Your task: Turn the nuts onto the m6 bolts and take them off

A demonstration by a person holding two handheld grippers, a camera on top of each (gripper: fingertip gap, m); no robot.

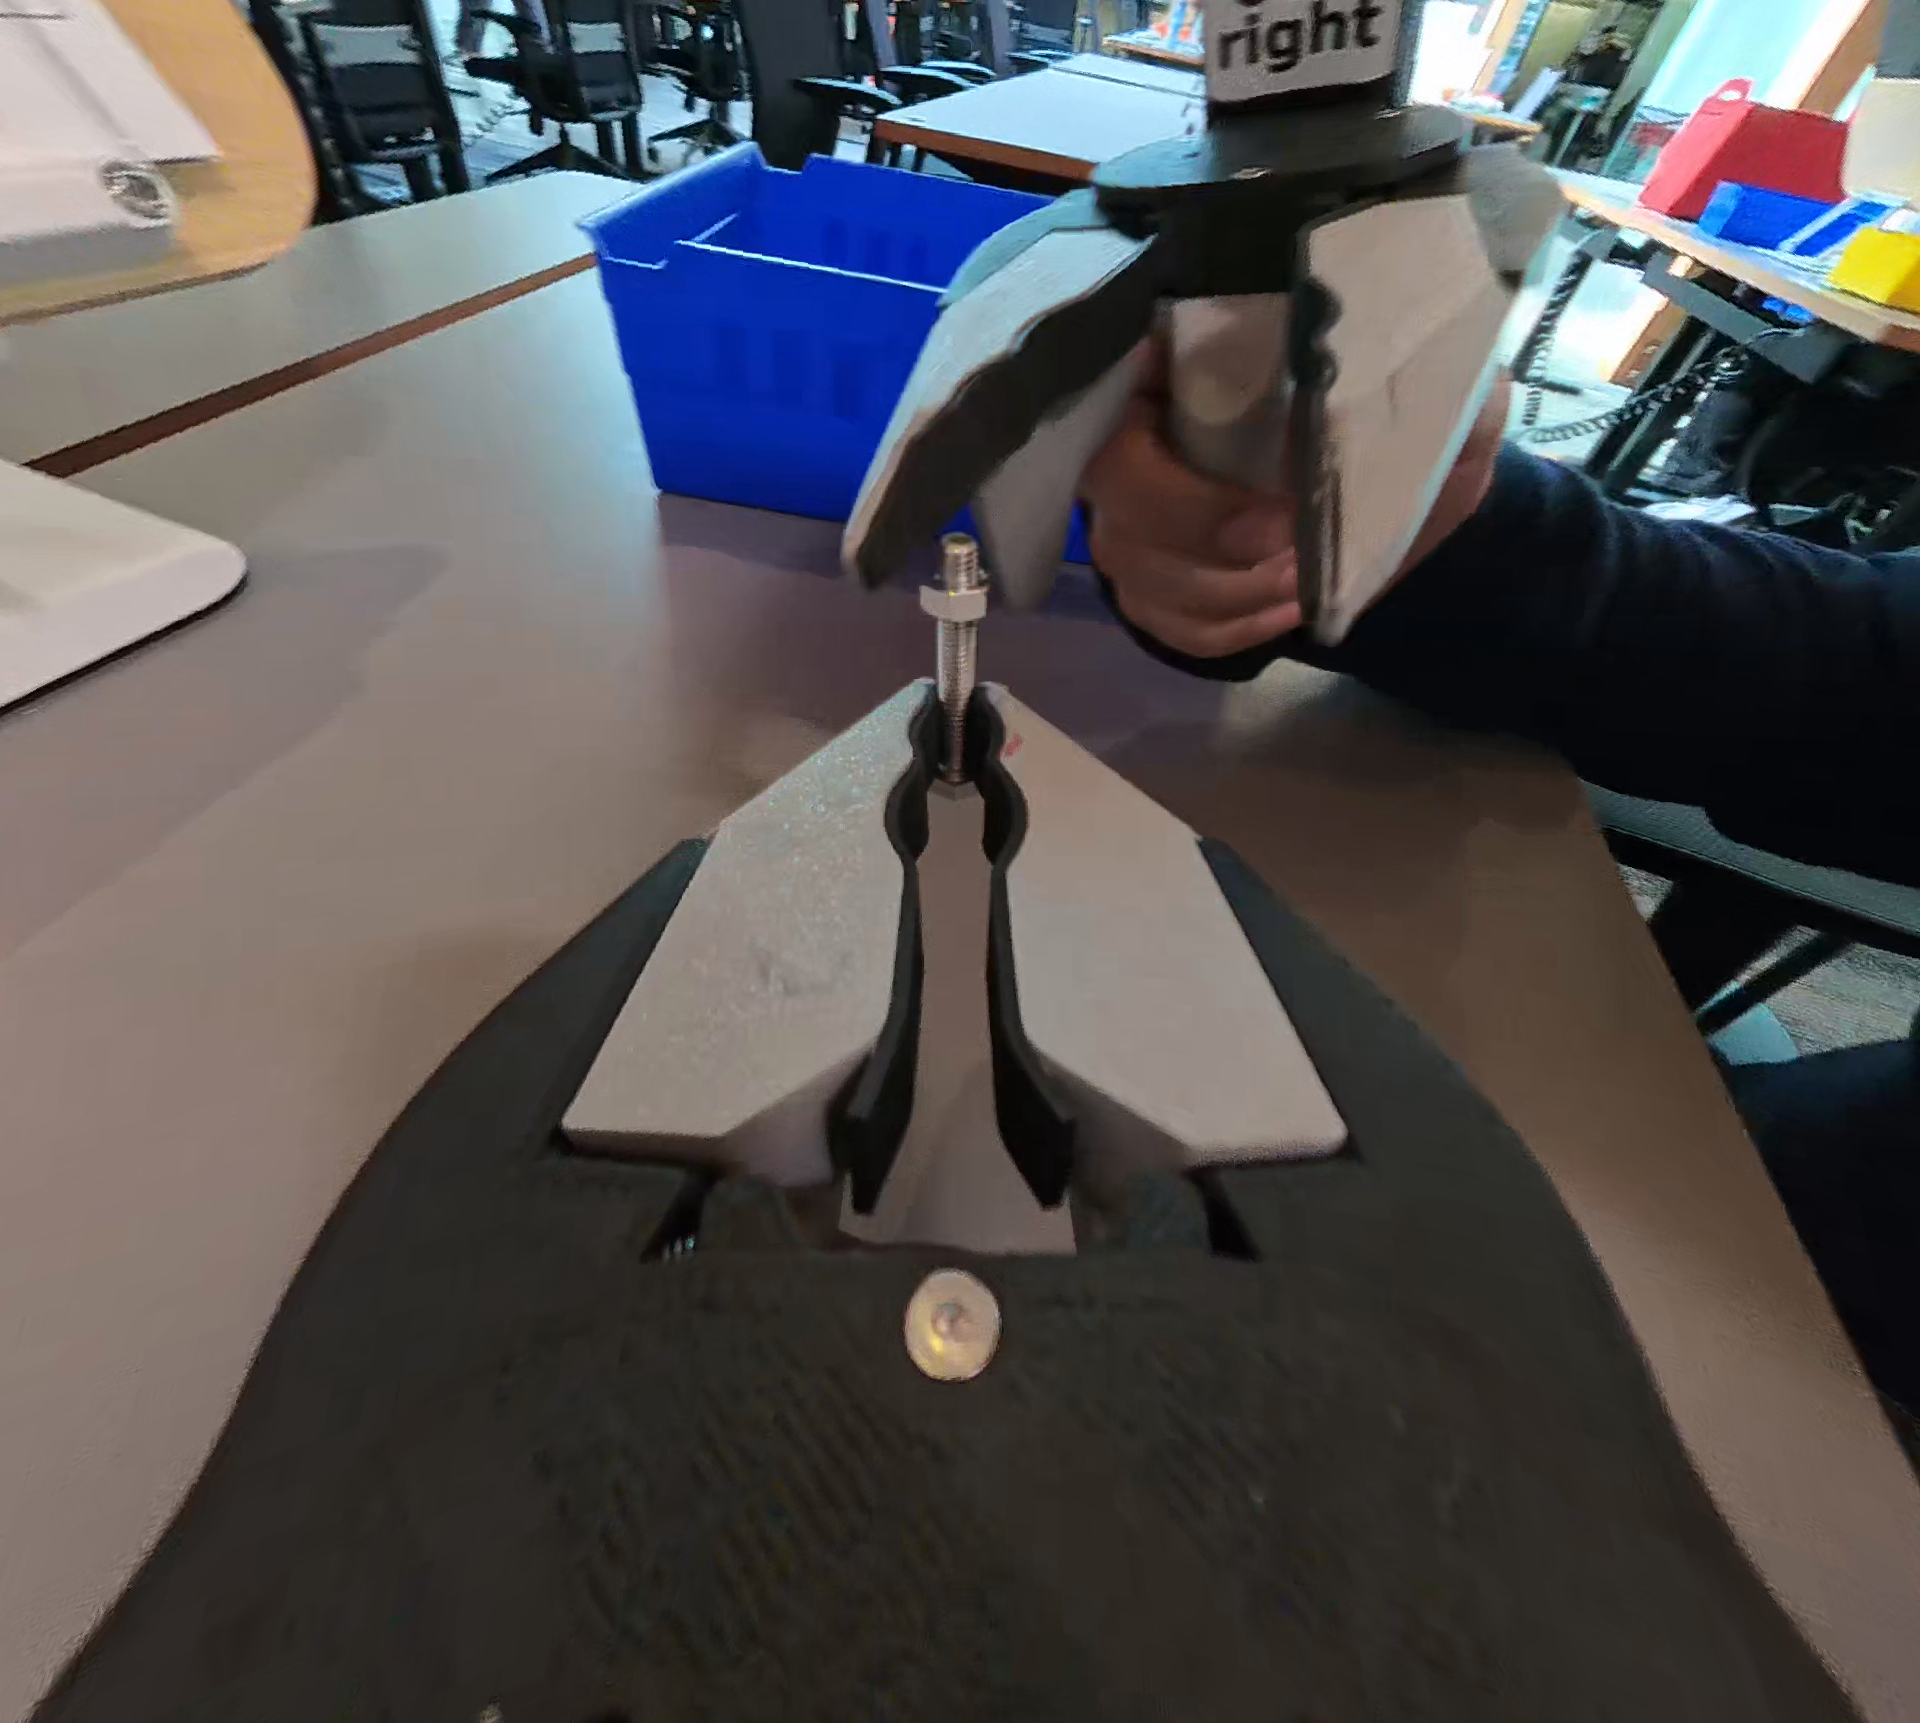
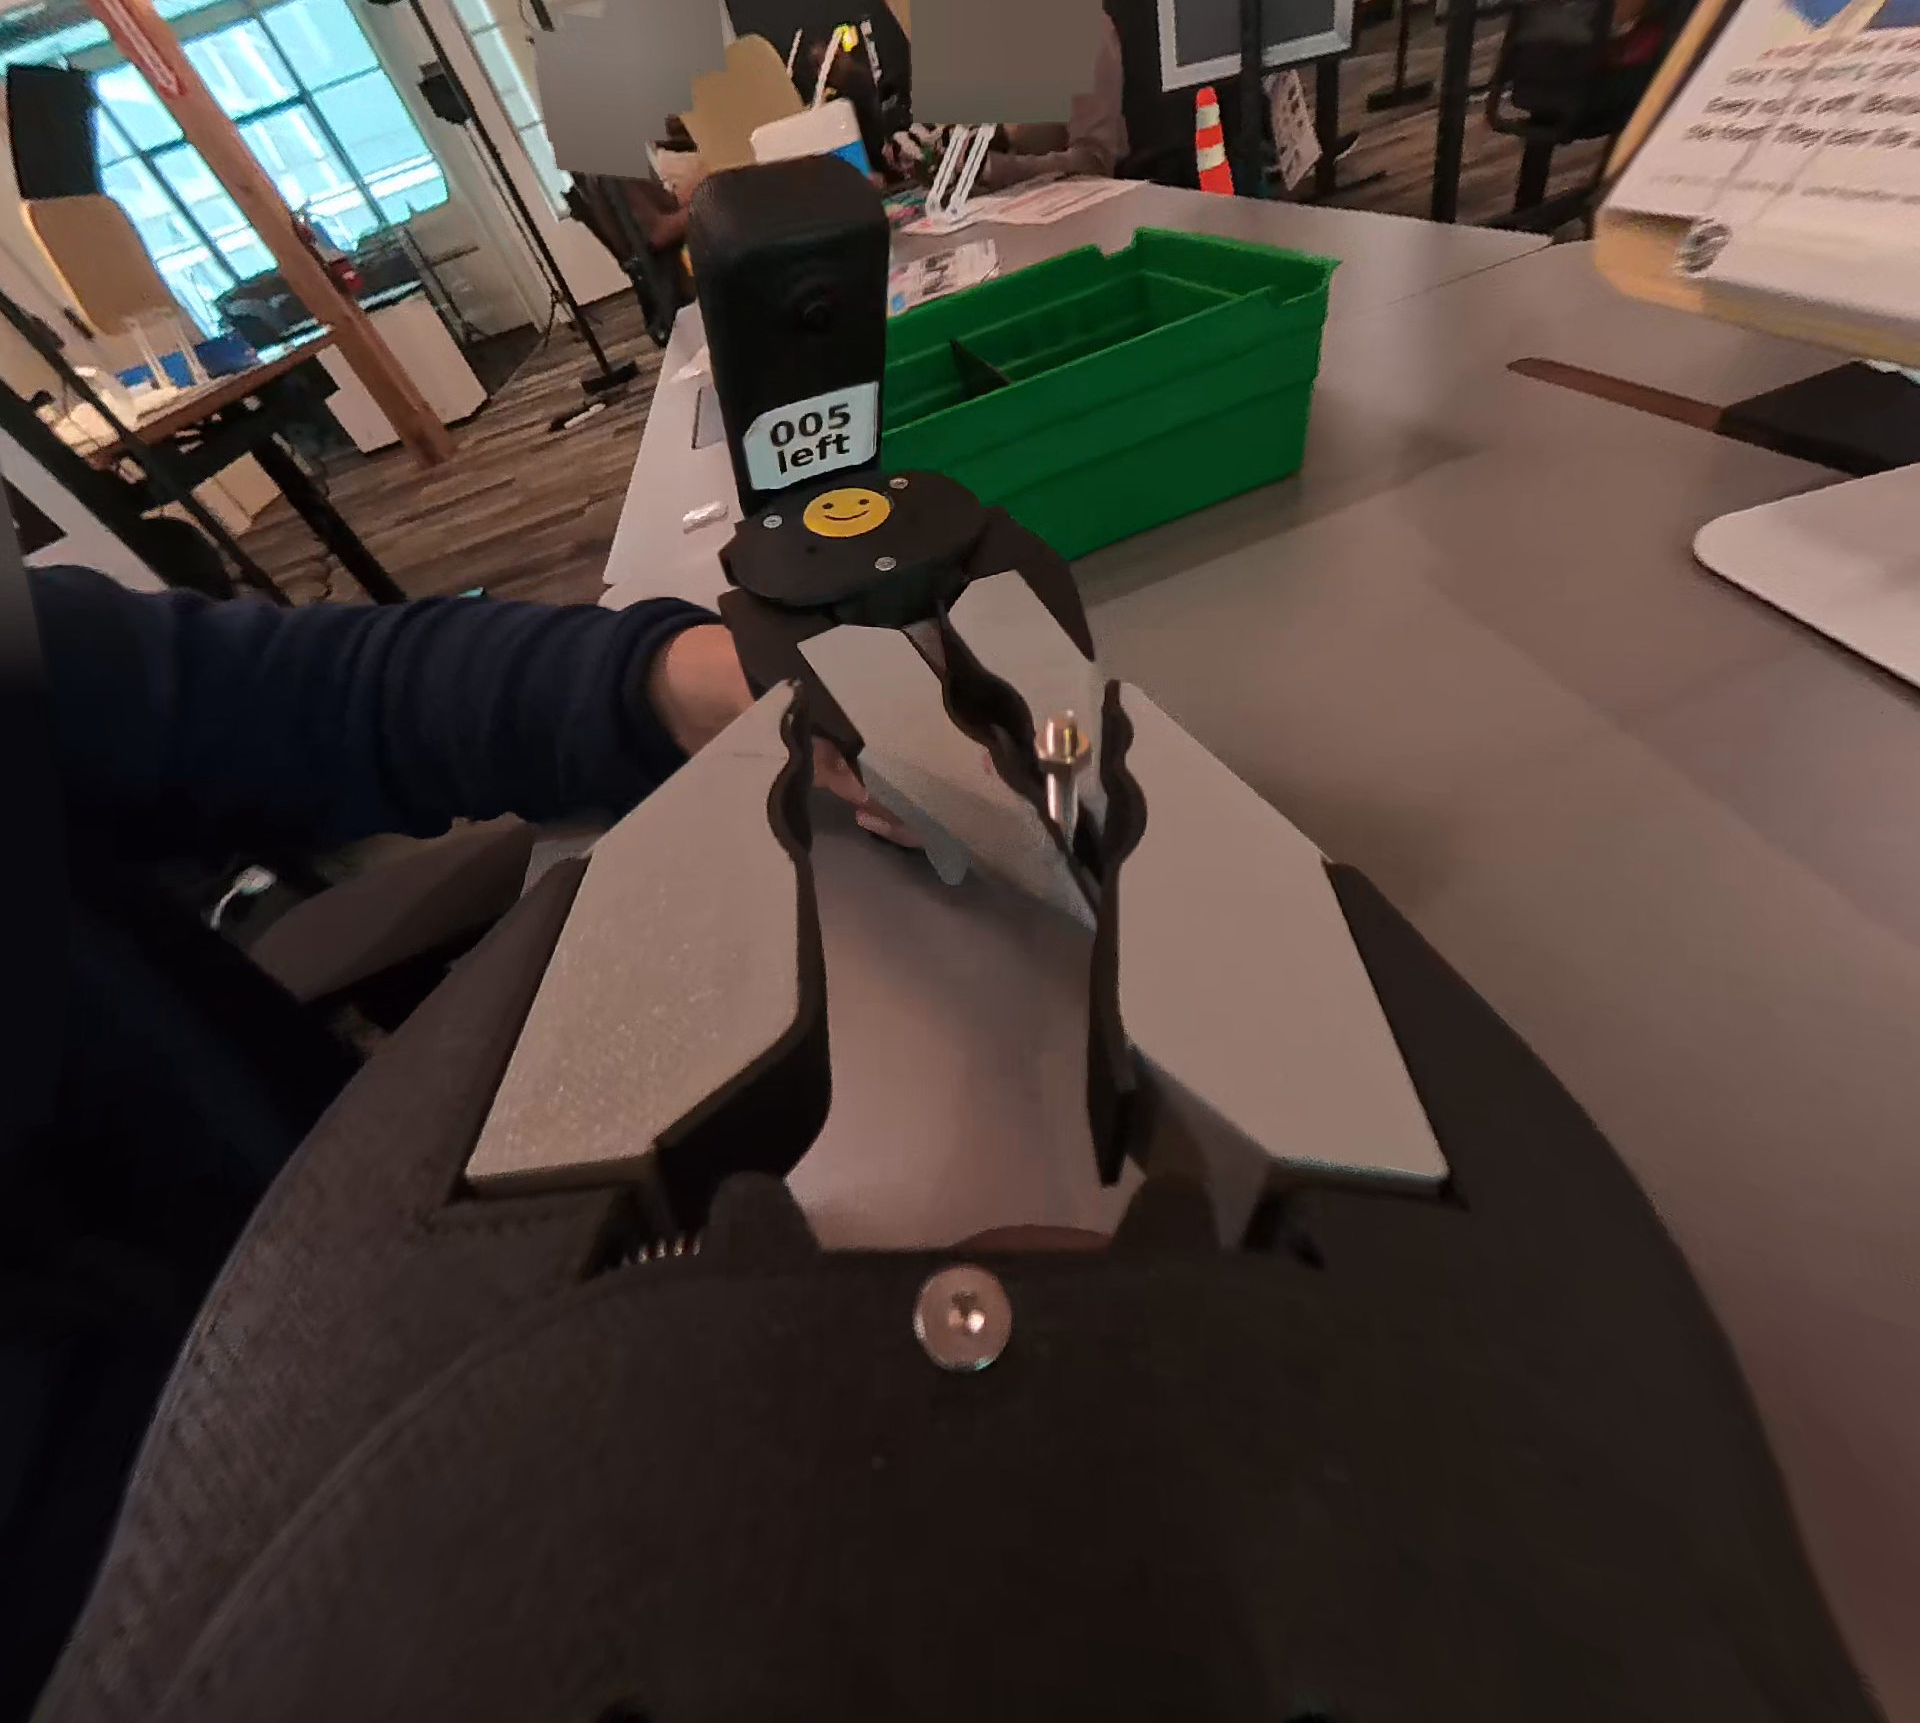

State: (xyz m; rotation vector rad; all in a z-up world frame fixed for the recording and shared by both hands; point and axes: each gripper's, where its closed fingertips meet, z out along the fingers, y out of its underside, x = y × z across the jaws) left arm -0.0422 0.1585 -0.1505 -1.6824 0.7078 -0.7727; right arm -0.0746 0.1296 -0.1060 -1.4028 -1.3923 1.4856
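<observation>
A silver M6 bolt (image 1: pixel 953 660) stands upright over the grey table, its lower end clamped between the black pads of my left gripper (image 1: pixel 961 723), which is shut on it. A hex nut (image 1: pixel 953 601) sits on the thread just below the bolt's top. My right gripper (image 1: pixel 1122 593) is open, tilted down, with one fingertip just above and right of the bolt's top. In the right wrist view my right gripper (image 2: pixel 954 717) is open and empty, and the bolt (image 2: pixel 1060 785) with its nut (image 2: pixel 1062 743) stands close inside its right finger, held by the left gripper (image 2: pixel 1023 780).
A blue bin (image 1: pixel 790 343) stands on the table (image 1: pixel 416 634) behind the bolt. A green divided bin (image 2: pixel 1122 385) stands beyond the left gripper. A white rounded base (image 2: pixel 1829 572) and a leaning instruction board (image 2: pixel 1787 73) are at the side. Office chairs and desks fill the background. The left gripper's tips are roughly 5 cm from the right gripper's.
</observation>
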